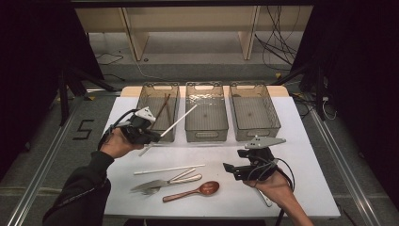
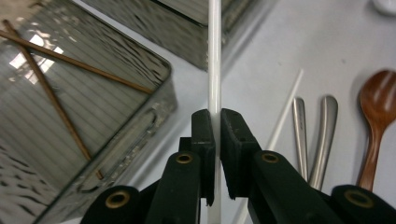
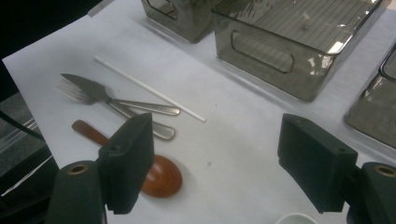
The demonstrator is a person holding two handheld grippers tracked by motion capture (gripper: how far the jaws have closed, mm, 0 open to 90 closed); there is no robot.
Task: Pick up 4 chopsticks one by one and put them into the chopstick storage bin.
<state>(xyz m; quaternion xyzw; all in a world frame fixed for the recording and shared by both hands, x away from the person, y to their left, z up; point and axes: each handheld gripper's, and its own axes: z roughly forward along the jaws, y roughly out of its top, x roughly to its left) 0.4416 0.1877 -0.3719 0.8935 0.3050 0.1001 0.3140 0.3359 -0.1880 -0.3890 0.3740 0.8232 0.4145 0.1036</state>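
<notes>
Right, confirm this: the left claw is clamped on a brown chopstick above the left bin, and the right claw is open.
Wrong on one point: the chopstick in the left claw is white, not brown, as the left gripper view shows. The brown pair lies in the left bin. The right claw is indeed open.

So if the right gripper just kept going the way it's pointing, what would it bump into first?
Probably the bare white table first. The right gripper, jaws open, points down at a slant; beyond that bare patch lie the white chopstick and a grey bin. Depth is hard to judge.
</notes>
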